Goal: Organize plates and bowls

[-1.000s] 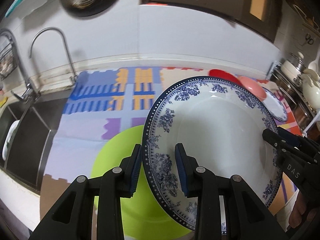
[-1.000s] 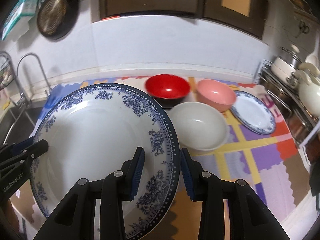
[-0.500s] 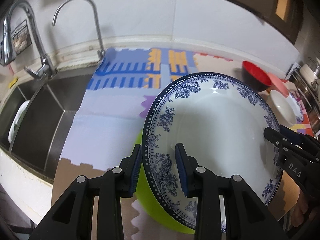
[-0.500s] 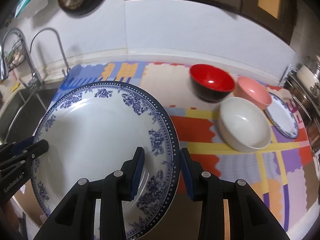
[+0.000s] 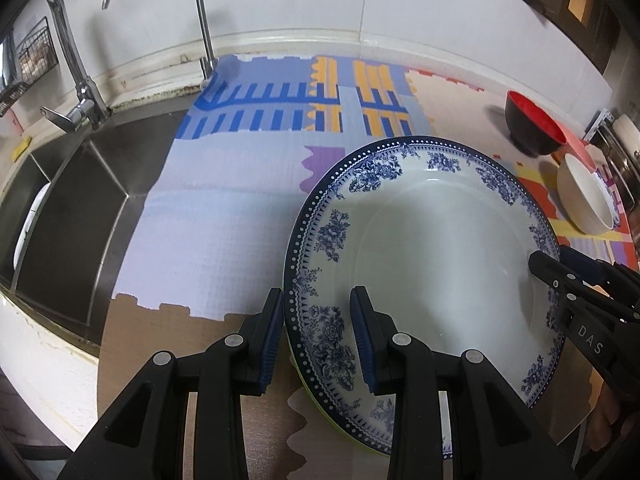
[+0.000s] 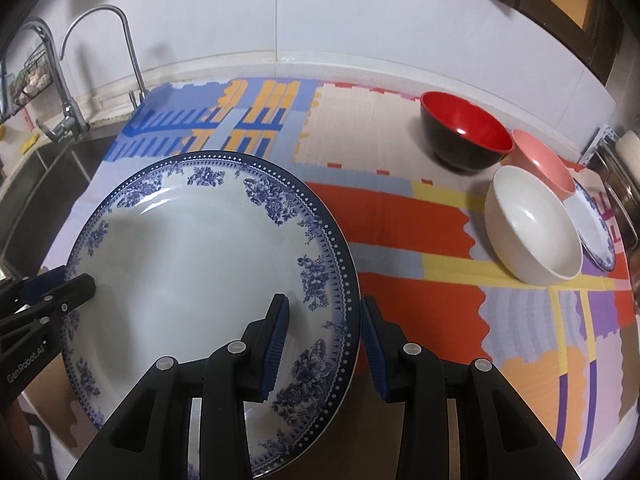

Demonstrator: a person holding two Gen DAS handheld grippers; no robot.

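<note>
A large white plate with blue flowers [image 5: 432, 264] [image 6: 192, 280] hangs low over the mat, held from both sides. My left gripper [image 5: 317, 294] is shut on its left rim, one pad above and one below. My right gripper [image 6: 325, 300] is shut on its right rim in the same way. Each gripper shows at the far rim in the other's view: right gripper [image 5: 560, 268], left gripper [image 6: 76, 284]. Only a thin sliver of a green plate [image 5: 310, 398] shows under the held plate's lower edge. To the right stand a red-and-black bowl [image 6: 466, 136], a pink bowl [image 6: 540, 164] and a white bowl [image 6: 532, 228].
A small blue-flowered plate [image 6: 596, 228] lies behind the white bowl at the far right. A colourful mat [image 5: 224, 216] covers the counter. A steel sink [image 5: 72, 208] with two taps [image 5: 200, 20] lies to the left. Metal pots stand at the right edge.
Both grippers have carried the plate down and leftwards, closer to the sink side. The green plate, broadly visible before, is now almost fully covered. Both grips are unchanged.
</note>
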